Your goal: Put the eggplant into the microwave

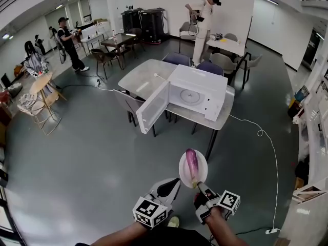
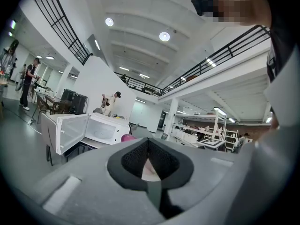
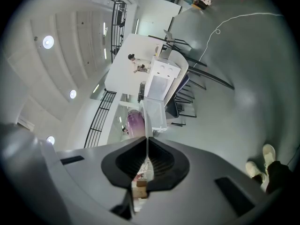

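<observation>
A purple eggplant (image 1: 191,165) lies on a small white plate (image 1: 201,163) held out in front of me. My right gripper (image 1: 198,185) is shut on the plate's near rim, and the rim shows as a thin line between its jaws (image 3: 147,142). The eggplant (image 3: 135,123) rests on one face of the plate. My left gripper (image 1: 176,181) is shut, its tip just left of the plate with nothing clamped. The white microwave (image 1: 205,88) stands on a table (image 1: 141,76) ahead, its door (image 1: 152,106) swung wide open. The left gripper view shows the microwave (image 2: 110,128) and the eggplant (image 2: 126,138).
Chairs (image 1: 177,59) ring the microwave table. A white power cord (image 1: 266,137) trails across the grey floor on the right. Shelving (image 1: 315,111) lines the right wall. People stand far off near other tables (image 1: 118,41). My shoe (image 3: 262,161) is below.
</observation>
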Demonstrator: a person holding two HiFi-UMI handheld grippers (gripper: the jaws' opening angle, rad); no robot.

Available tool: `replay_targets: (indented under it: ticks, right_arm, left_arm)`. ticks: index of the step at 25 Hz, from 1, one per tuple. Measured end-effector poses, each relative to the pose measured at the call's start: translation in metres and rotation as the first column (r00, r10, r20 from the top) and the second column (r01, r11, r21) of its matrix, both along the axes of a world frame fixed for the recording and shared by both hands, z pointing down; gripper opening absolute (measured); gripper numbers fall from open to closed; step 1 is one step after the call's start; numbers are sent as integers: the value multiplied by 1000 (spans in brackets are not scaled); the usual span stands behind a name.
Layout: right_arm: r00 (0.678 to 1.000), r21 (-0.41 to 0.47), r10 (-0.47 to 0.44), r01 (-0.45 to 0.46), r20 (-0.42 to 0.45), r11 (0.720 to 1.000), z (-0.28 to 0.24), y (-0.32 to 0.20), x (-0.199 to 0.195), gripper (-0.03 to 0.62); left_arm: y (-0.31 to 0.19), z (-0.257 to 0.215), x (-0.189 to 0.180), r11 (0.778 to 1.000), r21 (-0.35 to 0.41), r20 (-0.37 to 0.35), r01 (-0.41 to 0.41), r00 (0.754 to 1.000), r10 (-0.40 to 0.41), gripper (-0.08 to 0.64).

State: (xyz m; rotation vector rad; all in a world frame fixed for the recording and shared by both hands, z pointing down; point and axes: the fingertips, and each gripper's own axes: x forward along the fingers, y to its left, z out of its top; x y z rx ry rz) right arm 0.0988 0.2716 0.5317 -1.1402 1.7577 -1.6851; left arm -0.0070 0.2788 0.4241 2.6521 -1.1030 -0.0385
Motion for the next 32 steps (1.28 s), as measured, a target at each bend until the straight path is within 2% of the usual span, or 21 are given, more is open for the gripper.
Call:
replay_targets:
  ticks: [8,15,19,25,32]
  right_arm:
    - [1000,19,-27,27,4,999,-2,-21,10,15]
    - [999,0,-29,29,20,1000,4,-50,9,15]
    - [999,-5,-18,19,33,1000,9,-80,5,15]
    - [1000,-17,-3,3,-11,1000,11,-141,0,15]
    - [999,-20,51,-50,4,999,12,-218,-13,15]
  left_arm:
    - [-18,-8,0,998,21,5,63,998,-63,6]
    - [-51,-7,6,998,29,13,59,998,-59,6]
    - [-82,-3,5,998,33,6,50,999,-50,6]
    - [-146,-2,2,999,39,2,18,1000,-18,6]
    - [-225,3,-6,998,37,1,-47,999,47,6]
